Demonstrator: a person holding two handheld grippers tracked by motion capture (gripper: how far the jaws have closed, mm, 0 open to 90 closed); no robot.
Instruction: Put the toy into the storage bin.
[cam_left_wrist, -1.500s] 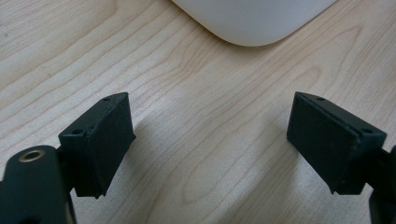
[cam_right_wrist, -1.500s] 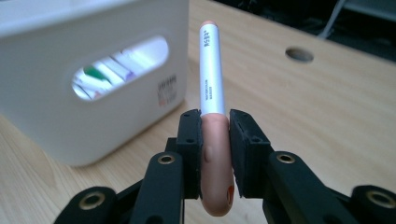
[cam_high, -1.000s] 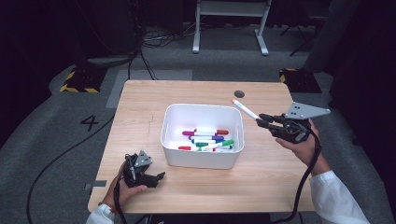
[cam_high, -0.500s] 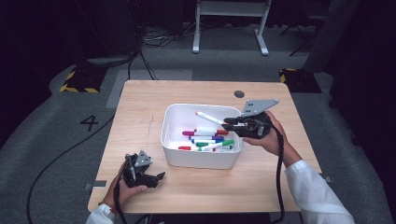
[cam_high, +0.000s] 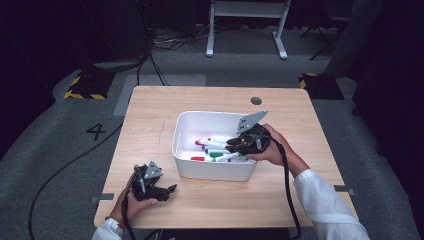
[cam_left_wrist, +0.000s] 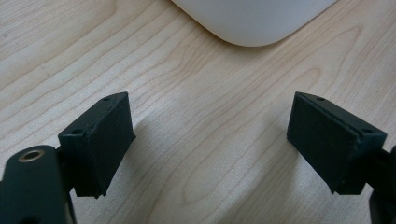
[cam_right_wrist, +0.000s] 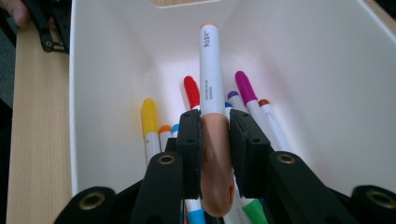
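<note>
One marker (cam_right_wrist: 212, 88) is in hand at this moment: a white-barrelled pen with a peach cap, clamped by that cap between the jaws of the right gripper (cam_right_wrist: 213, 140). In the right gripper view its barrel runs toward twelve o'clock, held over the inside of the white bin (cam_right_wrist: 327, 84) and above the pens that already lie there. Those loose markers (cam_right_wrist: 196, 93) rest on the bin floor, with yellow, orange, red, purple and green caps among them; I cannot count them surely.

From the high view, the right gripper (cam_high: 246, 143) sits over the bin's three o'clock side, and the bin (cam_high: 185, 125) stands near the middle of the wooden table (cam_high: 150, 107). No marker lies on the bare wood that I can see, so I judge this the last pen to go in, or close to it. What is left, as I read it, is to let the jaws part so the pen drops among the others, then to lift the gripper clear.

At about seven o'clock from the bin, near the table's front edge, the left gripper (cam_high: 159, 190) rests low on the wood. Its own view shows the left gripper (cam_left_wrist: 210, 149) with jaws spread wide and nothing between them, a rounded corner of the bin just ahead at twelve o'clock.
</note>
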